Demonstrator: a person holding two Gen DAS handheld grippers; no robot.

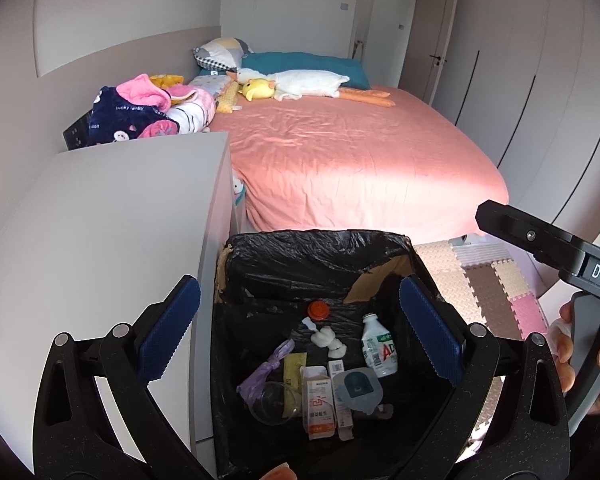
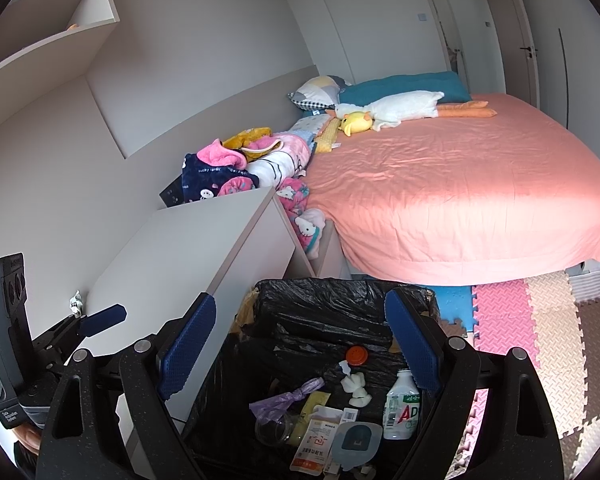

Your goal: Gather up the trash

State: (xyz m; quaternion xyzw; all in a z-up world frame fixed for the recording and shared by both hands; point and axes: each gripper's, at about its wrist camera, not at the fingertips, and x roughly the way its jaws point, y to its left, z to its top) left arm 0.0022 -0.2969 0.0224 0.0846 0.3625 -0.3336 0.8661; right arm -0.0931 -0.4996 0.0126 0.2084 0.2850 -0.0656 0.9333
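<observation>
On the left stands a white cabinet point(image 1: 100, 232), its top bare in both views; just beside it, on the floor, sits the bin point(image 1: 236, 280) — a cardboard box lined with a black bag; to the right lie foam mats point(image 1: 480, 284), and behind them the pink bed point(image 1: 340, 152) with its toys and heaped clothes.

The left gripper point(image 1: 300, 332) hangs over the bin's mouth, jaws spread wide and holding nothing; the right gripper point(image 2: 300, 344) hangs over it too, likewise spread and empty.

The trash lies at the bottom of the bin: a purple bag point(image 1: 262, 368), a clear cup point(image 1: 274, 402), a small carton point(image 1: 320, 406), an orange cap point(image 1: 318, 311), white wads point(image 1: 328, 340), a white bottle point(image 1: 378, 350).

Judging by this, the drop step is done or nearly so; no loose trash shows on the cabinet, bed or mats — though the floor near the camera is hidden. The next move likely calls for lifting both grippers clear of the rim, then searching the room for anything left; failing that, gathering the bag's edge to close it.
</observation>
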